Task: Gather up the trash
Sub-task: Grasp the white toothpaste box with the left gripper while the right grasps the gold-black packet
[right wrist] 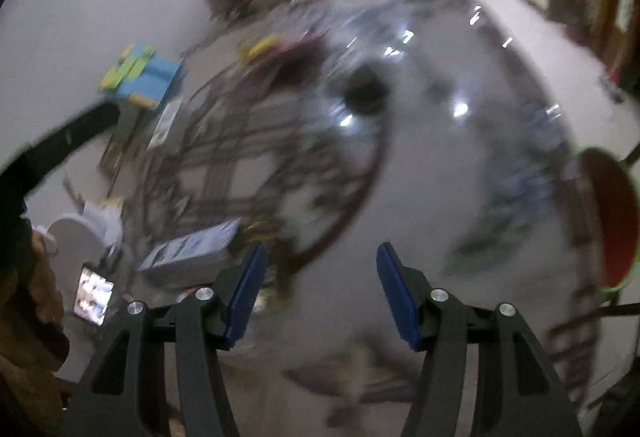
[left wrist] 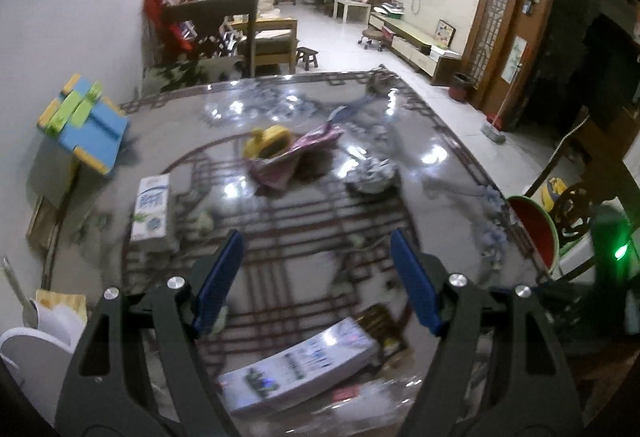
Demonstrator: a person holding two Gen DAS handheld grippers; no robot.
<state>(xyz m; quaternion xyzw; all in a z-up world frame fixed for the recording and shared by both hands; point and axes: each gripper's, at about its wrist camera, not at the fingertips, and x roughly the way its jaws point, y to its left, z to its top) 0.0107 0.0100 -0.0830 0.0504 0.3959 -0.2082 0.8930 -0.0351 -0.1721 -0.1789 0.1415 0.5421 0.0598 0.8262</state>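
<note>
On the glass-topped table [left wrist: 304, 265] lie a pink snack wrapper [left wrist: 296, 153], a yellow wrapper [left wrist: 266, 141] behind it, a crumpled silvery wrapper [left wrist: 372, 175] and a white milk carton [left wrist: 152, 207] at the left. My left gripper [left wrist: 316, 253] is open and empty, above the table's near part. My right gripper [right wrist: 320, 265] is open and empty over the table; its view is blurred. A dark round object [right wrist: 366, 93] shows there mid-table.
A red bin with a green rim [left wrist: 534, 233] stands at the table's right edge, also in the right wrist view [right wrist: 612, 221]. A flat printed box [left wrist: 300, 365] lies near the front. A blue and yellow box [left wrist: 86, 121] sits at the left by the wall.
</note>
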